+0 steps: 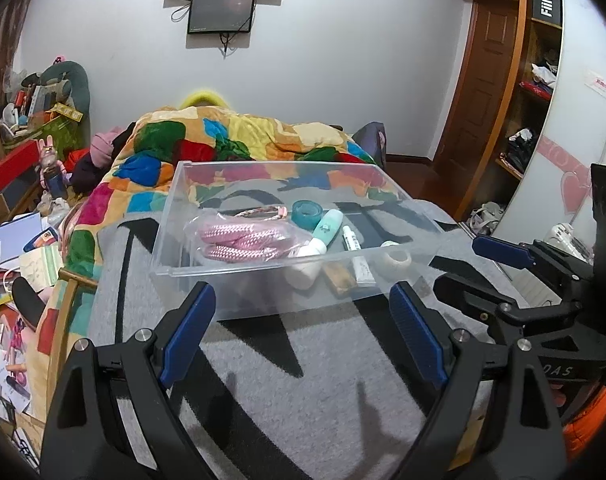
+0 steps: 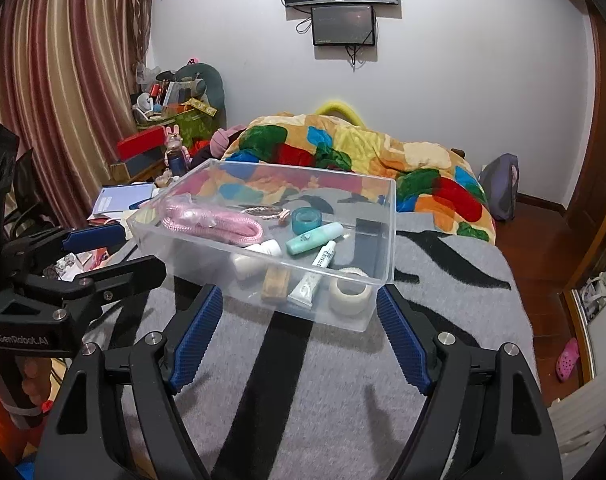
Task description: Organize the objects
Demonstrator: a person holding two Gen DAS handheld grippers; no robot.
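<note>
A clear plastic bin [image 1: 175,208] [image 2: 389,236] sits on a grey and black blanket on the bed. Inside lie a bagged pink rope [image 1: 239,238] [image 2: 215,222], a teal tape roll [image 1: 307,212] [image 2: 306,219], a mint green bottle [image 1: 325,232] [image 2: 315,238], a small white tube [image 1: 351,240] [image 2: 325,254], a white tape roll [image 1: 397,258] [image 2: 349,292] and a wooden block [image 2: 275,278]. My left gripper [image 1: 303,300] is open and empty just in front of the bin. My right gripper [image 2: 299,304] is open and empty at the bin's near corner.
A colourful quilt [image 1: 239,136] [image 2: 363,148] is heaped behind the bin. Cluttered papers and boxes [image 1: 19,248] [image 2: 123,200] line the left of the bed. A wardrobe [image 1: 535,80] stands at the right. A pink slipper [image 2: 567,358] lies on the floor.
</note>
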